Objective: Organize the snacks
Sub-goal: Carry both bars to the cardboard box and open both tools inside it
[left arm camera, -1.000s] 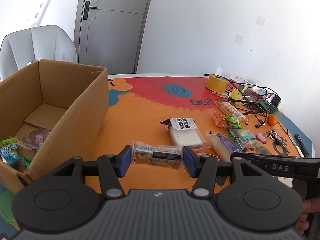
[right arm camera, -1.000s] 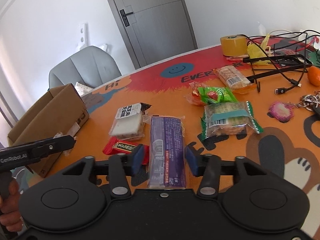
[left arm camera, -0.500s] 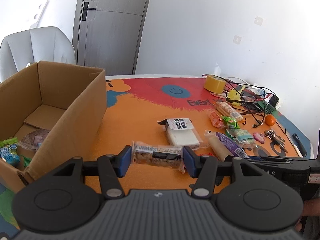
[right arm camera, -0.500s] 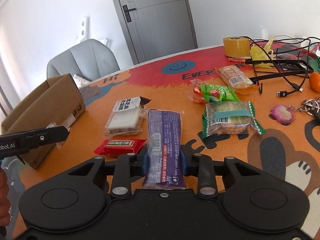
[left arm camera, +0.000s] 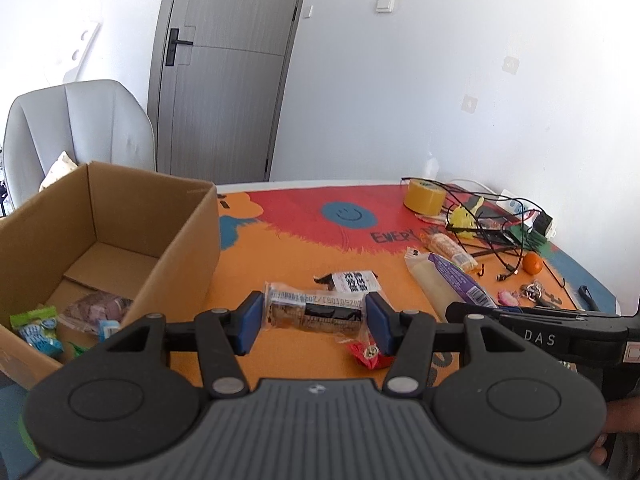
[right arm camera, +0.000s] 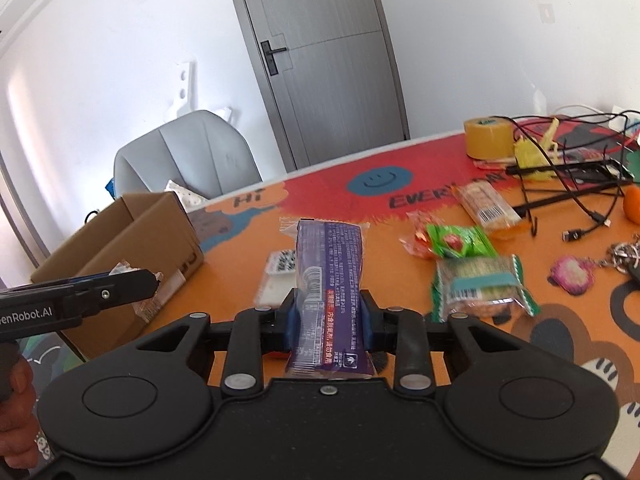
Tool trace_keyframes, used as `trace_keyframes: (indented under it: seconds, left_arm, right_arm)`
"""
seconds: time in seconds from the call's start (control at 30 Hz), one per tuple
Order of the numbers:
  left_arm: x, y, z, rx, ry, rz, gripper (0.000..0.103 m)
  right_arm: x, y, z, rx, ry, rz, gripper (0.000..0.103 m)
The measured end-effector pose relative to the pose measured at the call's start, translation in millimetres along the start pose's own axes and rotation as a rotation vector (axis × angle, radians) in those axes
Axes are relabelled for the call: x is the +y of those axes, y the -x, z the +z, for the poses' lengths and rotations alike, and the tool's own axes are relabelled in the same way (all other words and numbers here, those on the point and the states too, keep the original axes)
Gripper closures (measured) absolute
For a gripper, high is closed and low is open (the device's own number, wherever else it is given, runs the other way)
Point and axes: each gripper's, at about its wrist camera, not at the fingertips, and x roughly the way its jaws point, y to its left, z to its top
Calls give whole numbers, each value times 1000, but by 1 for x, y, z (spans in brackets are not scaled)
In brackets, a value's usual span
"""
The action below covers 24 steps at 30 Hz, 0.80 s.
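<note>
"HI" and "EVERY" on tablecloth [right arm camera: 304,216]

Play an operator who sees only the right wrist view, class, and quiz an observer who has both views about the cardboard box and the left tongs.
Operator: My right tongs grip the purple pack. Is anything inside the cardboard box?
Observer: Yes, a green and blue packet and a purplish packet lie at its near end.
Operator: What do the left tongs hold?
Observer: They clamp a clear-wrapped bar crosswise, by its two ends.
</note>
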Motion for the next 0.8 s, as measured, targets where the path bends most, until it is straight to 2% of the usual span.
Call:
trace_keyframes:
  seconds: [0.43, 0.8]
  left_arm:
    - [20, 32, 21, -91, 12, 40, 49]
    - [60, 49, 34, -140, 50, 103, 49]
  right_arm:
    - [46, -5, 23, -52, 56, 97, 73]
    - [93, -19, 39, -83, 93, 173, 73]
